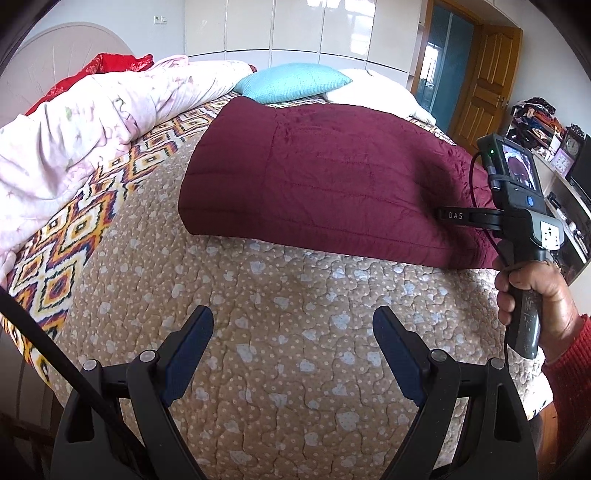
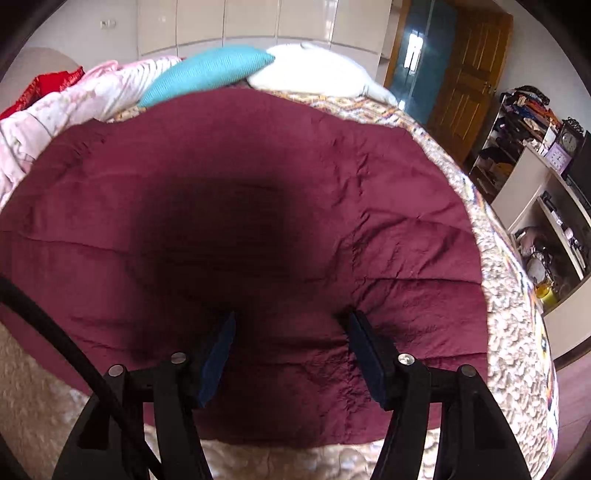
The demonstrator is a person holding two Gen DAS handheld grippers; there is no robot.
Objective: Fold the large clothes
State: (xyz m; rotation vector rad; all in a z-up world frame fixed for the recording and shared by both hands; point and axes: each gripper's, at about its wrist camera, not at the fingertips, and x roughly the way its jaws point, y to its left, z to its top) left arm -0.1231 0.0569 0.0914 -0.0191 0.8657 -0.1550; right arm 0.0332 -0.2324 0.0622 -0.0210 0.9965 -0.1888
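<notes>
Lying folded on the far right of the bed, the maroon quilted garment [image 1: 332,173] awaits another fold; right gripper [image 2: 291,354] hovers spread, seemingly touching it, left gripper [image 1: 293,354] spread over the heart-print beige bedspread [image 1: 258,295].

I see bright daylight with glare on the glossy wardrobe [image 1: 295,29], strong fisheye bending and black corners, and a dark blurred shadow pooled on the maroon blanket [image 2: 221,236] in my right view.

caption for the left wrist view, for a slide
Open left gripper over the bedspread; right gripper reaches the folded maroon quilted garment.
</notes>
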